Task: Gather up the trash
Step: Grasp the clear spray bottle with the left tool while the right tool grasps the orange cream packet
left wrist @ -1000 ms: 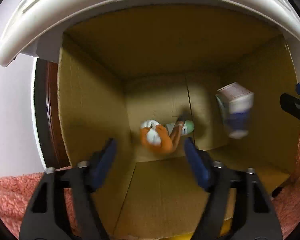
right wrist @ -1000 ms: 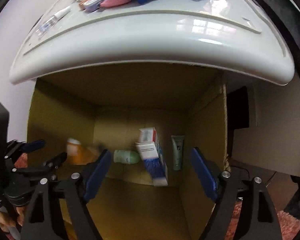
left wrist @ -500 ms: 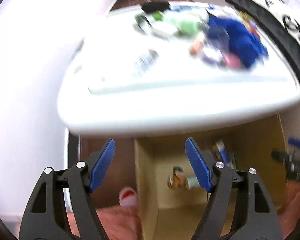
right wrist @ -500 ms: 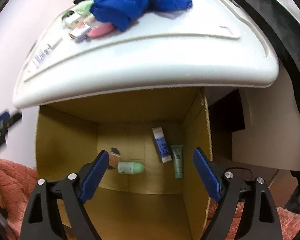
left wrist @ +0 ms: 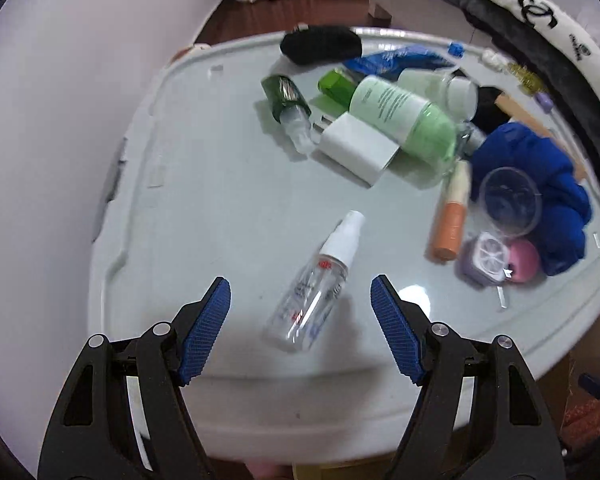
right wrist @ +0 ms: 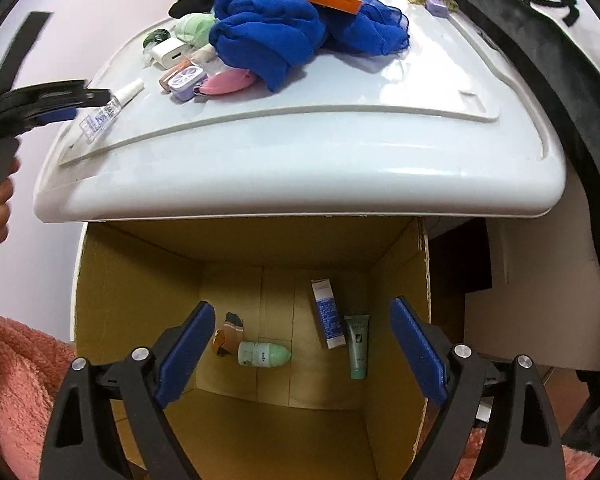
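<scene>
My left gripper [left wrist: 300, 316] is open and empty above the white table [left wrist: 228, 184]. A clear spray bottle [left wrist: 314, 286] with a white cap lies between and just beyond its jaws; it also shows in the right wrist view [right wrist: 108, 110]. My right gripper [right wrist: 302, 350] is open and empty over the open cardboard box [right wrist: 132, 280] under the table edge. In the box lie a blue and white carton [right wrist: 328, 314], a green tube [right wrist: 357, 346], a green-capped bottle [right wrist: 262, 354] and an orange wrapper [right wrist: 228, 338].
On the table lie a green bottle [left wrist: 404, 120], a white block [left wrist: 356, 148], a dark green bottle [left wrist: 288, 106], an orange tube [left wrist: 452, 216], a clear cup [left wrist: 508, 200], a purple case [left wrist: 486, 260] and blue cloth [left wrist: 540, 184]. Pink fluffy rug [right wrist: 16, 380] lies left of the box.
My left gripper rose out of the box and now looks down on the table top. The blue and white carton fell from my right gripper and lies in the box. My right gripper drew back.
</scene>
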### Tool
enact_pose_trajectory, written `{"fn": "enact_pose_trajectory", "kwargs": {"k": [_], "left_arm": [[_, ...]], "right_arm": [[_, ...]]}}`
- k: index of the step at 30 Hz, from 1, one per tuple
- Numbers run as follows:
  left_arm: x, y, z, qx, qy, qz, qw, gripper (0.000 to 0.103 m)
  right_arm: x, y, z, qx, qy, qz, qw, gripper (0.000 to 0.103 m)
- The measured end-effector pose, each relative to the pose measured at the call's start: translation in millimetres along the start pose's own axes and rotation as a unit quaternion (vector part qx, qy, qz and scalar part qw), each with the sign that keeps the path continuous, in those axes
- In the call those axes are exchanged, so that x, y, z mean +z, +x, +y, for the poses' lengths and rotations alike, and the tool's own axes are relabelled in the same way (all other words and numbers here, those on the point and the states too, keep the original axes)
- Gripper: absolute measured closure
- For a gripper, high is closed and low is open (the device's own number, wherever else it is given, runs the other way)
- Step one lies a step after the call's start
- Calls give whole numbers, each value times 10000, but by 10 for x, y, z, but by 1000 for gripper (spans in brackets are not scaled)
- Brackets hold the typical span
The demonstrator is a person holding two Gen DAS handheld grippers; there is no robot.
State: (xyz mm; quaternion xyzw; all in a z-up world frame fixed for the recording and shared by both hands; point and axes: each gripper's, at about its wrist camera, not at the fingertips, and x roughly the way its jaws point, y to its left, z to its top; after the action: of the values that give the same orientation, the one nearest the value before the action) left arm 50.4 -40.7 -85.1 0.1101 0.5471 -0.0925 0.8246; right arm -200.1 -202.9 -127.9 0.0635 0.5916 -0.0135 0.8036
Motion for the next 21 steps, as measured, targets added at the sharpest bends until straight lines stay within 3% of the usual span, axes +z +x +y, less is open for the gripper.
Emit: {"fn": "enact_pose_trajectory", "kwargs": {"k": [2,4,5,6,11,15,17,21], "left_arm": [[8,92,6,-1,18,87,10000,42],[-7,195,39,-146,-90,278,9995,63],[-13,183,61,-288,-171,233,9992,67],[-18,164,69,-274,-177,231,9992,78],[-149,23,129,-268,-449,79,9986,79],[-316,-394,37,-401,-528,-236,9975,79],[-491,-653,-42,-403,-582,-502,9962,79],[-743,-847,-263,-474,-459,-591,9961,79]], "right_arm": [[2,13,25,7,-55,2,10000,16],[-4,22,37,-22,-93,7,10000,16],[-5,23,39,-43,-109,3,9999,16],[-2,18,51,-68,-132,-10,9999,16],[0,6,68,-107,-232,-92,9996,16],[18,-48,33,-31,-161,-211,9996,16],[39,-120,23,40,-137,-369,9992,16],[80,-339,19,86,-188,-883,9959,16]]}}
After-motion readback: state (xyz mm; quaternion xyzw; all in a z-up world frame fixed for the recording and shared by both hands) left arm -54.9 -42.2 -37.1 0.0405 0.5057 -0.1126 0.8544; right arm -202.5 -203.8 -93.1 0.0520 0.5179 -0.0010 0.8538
